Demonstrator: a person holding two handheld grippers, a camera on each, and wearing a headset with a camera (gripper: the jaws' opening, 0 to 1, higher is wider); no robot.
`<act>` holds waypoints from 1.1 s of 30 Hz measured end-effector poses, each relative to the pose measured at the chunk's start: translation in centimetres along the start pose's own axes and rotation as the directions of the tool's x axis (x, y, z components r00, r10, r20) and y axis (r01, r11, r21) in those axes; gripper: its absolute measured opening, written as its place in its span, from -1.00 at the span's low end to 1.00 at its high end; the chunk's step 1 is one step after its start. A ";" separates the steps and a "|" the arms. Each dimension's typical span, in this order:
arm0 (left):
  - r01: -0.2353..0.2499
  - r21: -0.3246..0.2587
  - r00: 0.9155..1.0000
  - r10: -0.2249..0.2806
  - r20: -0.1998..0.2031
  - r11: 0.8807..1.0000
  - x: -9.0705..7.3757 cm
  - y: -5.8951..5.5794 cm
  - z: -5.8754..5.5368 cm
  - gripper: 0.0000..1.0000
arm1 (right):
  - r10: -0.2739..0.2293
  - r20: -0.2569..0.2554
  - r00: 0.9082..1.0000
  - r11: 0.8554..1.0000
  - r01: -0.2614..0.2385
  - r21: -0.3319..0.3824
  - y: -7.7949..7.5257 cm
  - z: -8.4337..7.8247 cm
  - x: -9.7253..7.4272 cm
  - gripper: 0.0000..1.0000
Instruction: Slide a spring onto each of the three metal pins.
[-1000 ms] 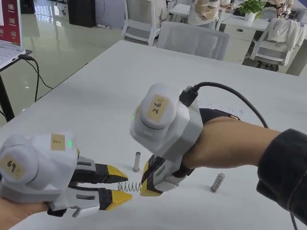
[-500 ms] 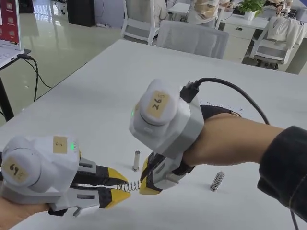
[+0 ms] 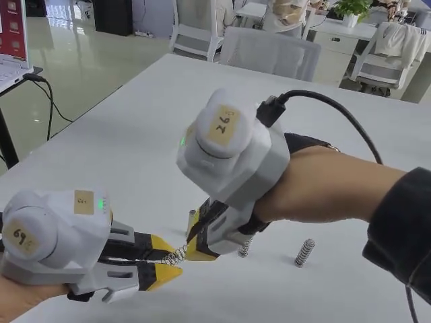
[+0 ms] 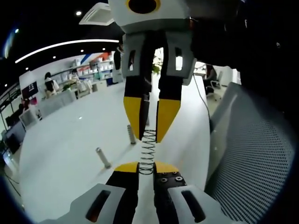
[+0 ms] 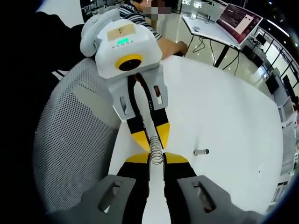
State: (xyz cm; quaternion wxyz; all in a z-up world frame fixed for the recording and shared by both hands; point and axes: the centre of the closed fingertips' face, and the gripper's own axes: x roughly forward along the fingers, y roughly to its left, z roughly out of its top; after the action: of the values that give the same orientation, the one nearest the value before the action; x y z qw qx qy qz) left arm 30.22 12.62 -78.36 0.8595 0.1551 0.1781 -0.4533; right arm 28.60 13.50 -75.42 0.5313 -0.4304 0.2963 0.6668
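Observation:
A short steel spring (image 3: pixel 176 254) hangs just above the white table (image 3: pixel 128 141), stretched between my two grippers. My left gripper (image 3: pixel 165 258) is shut on its near end and my right gripper (image 3: pixel 196 248) is shut on the other end. In the left gripper view, my own jaws (image 4: pixel 146 167) pinch the spring (image 4: pixel 147 153) and the right gripper (image 4: pixel 148 137) comes down from above. The right gripper view has the same spring (image 5: pixel 155 148) between the right gripper (image 5: pixel 156 159) and the left gripper (image 5: pixel 150 140). A bare metal pin (image 3: pixel 191 217) stands just behind the spring. Two coiled springs (image 3: pixel 245 247) (image 3: pixel 304 252) stand upright to the right.
Two upright pins (image 4: pixel 103 157) (image 4: pixel 131 134) stand on the table left of the held spring, and one pin (image 5: pixel 201 151) lies right of the right gripper. A black cable (image 3: pixel 337 134) runs from the right gripper. A laptop (image 3: pixel 10 40) sits far left, with chairs (image 3: pixel 269 54) beyond the table's far edge.
The right gripper has lifted and shifted slightly left, tilting the spring upward at its end. A second upright spring has come into sight from behind it. The left gripper has barely moved.

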 end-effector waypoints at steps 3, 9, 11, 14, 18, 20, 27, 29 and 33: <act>0.003 -0.002 1.000 -0.003 0.004 1.000 0.1 -0.1 0.1 -0.94 | -0.002 0.028 1.000 1.000 0.002 0.005 0.0 0.7 -0.2 -0.85; 0.005 -0.007 1.000 -0.005 0.015 1.000 0.1 -0.1 0.4 -0.94 | -0.010 0.051 0.999 1.000 0.011 -0.013 0.1 1.7 -0.4 -0.85; 0.003 -0.013 1.000 -0.003 0.019 1.000 0.1 -0.1 0.4 -0.95 | -0.010 0.053 0.999 1.000 0.011 -0.022 0.1 1.8 -0.3 -0.85; 0.003 -0.015 1.000 -0.003 0.021 1.000 0.0 -0.1 0.3 -0.95 | -0.003 0.054 0.999 0.999 0.005 -0.032 0.1 1.9 -0.2 -0.84; 0.004 -0.020 0.999 -0.003 0.032 1.000 0.0 -0.2 0.4 -0.95 | 0.003 0.051 0.999 0.999 0.000 -0.040 0.2 1.7 0.0 -0.83; 0.001 -0.019 0.999 0.000 0.038 1.000 -0.1 -0.1 0.6 -0.95 | 0.006 0.043 0.999 0.999 -0.004 -0.038 0.2 1.5 0.2 -0.80; 0.004 -0.014 0.999 -0.003 0.046 1.000 -0.1 -0.2 0.8 -0.95 | 0.017 0.026 1.000 0.999 -0.016 -0.036 0.3 1.1 0.7 -0.80; 0.006 -0.013 0.999 -0.006 0.049 1.000 -0.1 -0.3 0.9 -0.95 | 0.021 0.026 0.999 0.999 -0.020 -0.033 0.3 1.1 0.8 -0.80; 0.009 -0.010 0.999 -0.008 0.053 1.000 -0.2 -0.4 1.0 -0.95 | 0.025 0.018 1.000 0.999 -0.025 -0.034 0.4 1.0 1.0 -0.83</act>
State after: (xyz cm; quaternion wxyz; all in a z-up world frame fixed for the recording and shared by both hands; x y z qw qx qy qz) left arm 29.97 12.07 -77.42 0.8627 0.1382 0.1583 -0.4599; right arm 27.92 14.75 -75.86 0.5183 -0.4296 0.2855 0.6822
